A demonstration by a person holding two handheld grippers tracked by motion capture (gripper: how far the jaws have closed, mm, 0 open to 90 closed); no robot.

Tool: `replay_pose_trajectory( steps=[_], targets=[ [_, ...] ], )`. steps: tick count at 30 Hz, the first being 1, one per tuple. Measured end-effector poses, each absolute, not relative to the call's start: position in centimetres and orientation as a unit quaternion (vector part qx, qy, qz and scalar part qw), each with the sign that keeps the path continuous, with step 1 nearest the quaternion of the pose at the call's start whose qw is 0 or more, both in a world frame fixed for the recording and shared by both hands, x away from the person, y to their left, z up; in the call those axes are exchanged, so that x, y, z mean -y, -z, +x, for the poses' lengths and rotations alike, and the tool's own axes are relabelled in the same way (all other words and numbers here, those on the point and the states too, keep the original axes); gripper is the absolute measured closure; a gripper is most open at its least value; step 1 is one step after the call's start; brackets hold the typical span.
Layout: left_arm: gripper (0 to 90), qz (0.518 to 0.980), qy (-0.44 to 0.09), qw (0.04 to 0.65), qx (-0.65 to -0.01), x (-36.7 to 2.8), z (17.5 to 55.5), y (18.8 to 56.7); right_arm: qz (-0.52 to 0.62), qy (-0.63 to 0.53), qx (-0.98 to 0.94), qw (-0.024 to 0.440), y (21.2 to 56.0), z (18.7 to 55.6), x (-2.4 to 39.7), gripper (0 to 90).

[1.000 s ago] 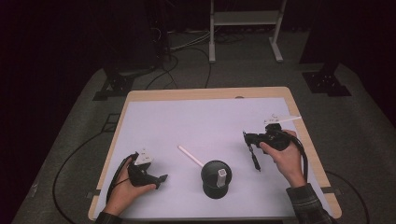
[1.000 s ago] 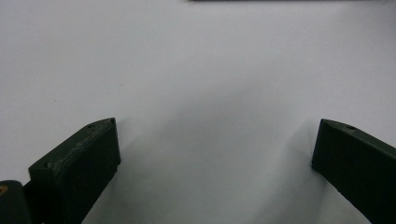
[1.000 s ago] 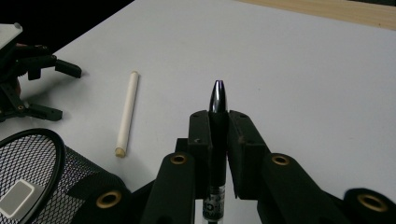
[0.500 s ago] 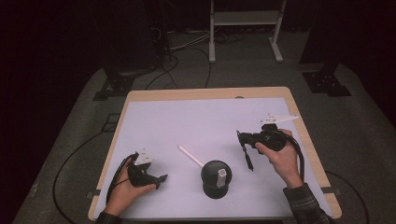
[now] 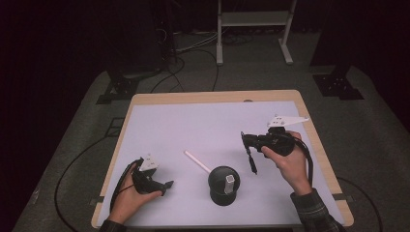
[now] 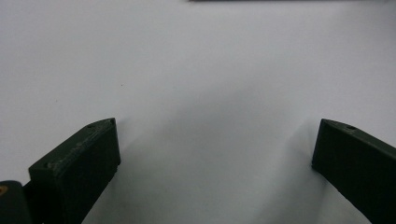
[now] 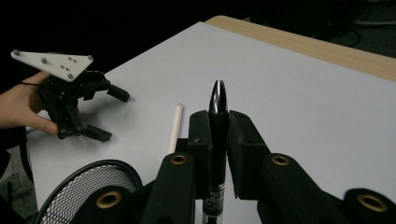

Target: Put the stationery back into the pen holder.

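Right gripper (image 7: 218, 140) clamped tight on a black pen (image 7: 217, 135), held above the white table (image 5: 203, 125) on its right side, pen tip sticking out past the jaws. Left gripper (image 5: 167, 184) rests near the front left corner, jaws wide apart, nothing between them. Mesh pen cup (image 5: 223, 185) stands between both hands, white stick (image 5: 197, 161) lying just beside it.

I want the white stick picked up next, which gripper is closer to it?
Left. The left gripper rests just left of the stick; the right gripper, jaws shut on a pen, is farther off to its right.
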State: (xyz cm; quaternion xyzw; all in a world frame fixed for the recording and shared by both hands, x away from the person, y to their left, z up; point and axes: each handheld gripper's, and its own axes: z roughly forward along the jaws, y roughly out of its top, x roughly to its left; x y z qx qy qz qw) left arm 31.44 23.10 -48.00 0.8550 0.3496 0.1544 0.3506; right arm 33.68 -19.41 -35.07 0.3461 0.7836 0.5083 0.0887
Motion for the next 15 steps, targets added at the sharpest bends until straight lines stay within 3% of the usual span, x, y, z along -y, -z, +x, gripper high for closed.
replay_pose_trajectory(
  steps=[15],
  targets=[
    [0.0, 0.855, -0.154, 0.351, -0.350, -23.1, 31.5, 48.0, 0.316, -0.535, -0.777, 0.099, 32.9, 32.2, 18.4, 79.3]
  ],
)
